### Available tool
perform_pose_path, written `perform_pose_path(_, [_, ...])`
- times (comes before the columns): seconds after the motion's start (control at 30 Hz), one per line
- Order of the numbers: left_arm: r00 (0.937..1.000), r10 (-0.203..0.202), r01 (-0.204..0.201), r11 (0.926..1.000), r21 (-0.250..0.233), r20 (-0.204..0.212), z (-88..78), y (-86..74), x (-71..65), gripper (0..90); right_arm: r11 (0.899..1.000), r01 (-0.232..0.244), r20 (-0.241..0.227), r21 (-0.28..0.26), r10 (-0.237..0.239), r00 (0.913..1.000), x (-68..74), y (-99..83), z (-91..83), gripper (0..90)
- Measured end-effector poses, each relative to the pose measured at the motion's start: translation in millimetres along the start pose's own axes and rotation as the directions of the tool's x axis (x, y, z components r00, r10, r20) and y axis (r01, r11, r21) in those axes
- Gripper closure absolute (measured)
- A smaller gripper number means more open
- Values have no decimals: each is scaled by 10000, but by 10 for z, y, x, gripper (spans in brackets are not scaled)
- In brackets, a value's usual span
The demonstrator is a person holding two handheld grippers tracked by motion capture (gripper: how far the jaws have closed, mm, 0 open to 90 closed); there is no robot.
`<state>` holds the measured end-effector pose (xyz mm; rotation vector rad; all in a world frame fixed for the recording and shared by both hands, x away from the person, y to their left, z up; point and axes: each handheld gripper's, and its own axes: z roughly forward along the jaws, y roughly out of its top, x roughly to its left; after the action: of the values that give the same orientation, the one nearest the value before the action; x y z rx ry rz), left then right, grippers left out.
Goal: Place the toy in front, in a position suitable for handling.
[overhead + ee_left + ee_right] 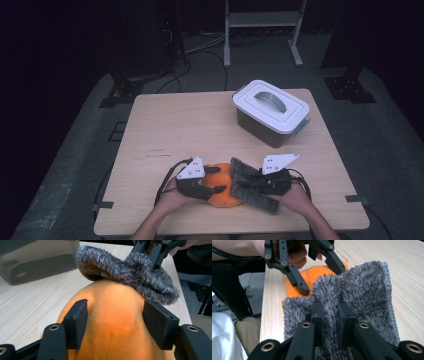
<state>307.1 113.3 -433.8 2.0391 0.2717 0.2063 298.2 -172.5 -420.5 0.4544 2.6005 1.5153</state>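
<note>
grey shaggy cloth point(252, 186): soft, limp, light; take by a bunched fold | right hand-held gripper point(331, 310) clenched on it | left hand-held gripper point(117, 323) clamps orange fruit point(112, 322)

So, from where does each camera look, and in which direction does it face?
High view: above the person's side, facing forward and down on the wooden table; forearms and both grippers enter below.
Left gripper view: on the left gripper, facing the round orange fruit.
Right gripper view: on the right gripper, pinching the grey fuzzy cloth.
Shared: fruit and cloth.
</note>
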Motion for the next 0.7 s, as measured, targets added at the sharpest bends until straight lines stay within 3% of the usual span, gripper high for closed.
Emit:
perform_pose_path(0.37, [9990,-381,386,9990,-238,213,-39,-69,71,370,9965,-673,476,493,650,9968,-158,-212,-134,766])
perform_pose_path(0.57, [9995,10,-4,9998,-188,317,-31,-53,35,366,9961,-662,85,-580,668,9977,-82,-59,-149,765])
perform_pose_path(0.7, [9990,350,-349,9994,-41,288,-25,-27,-8,364,9976,-342,177,-598,353,9992,-40,67,-1,765])
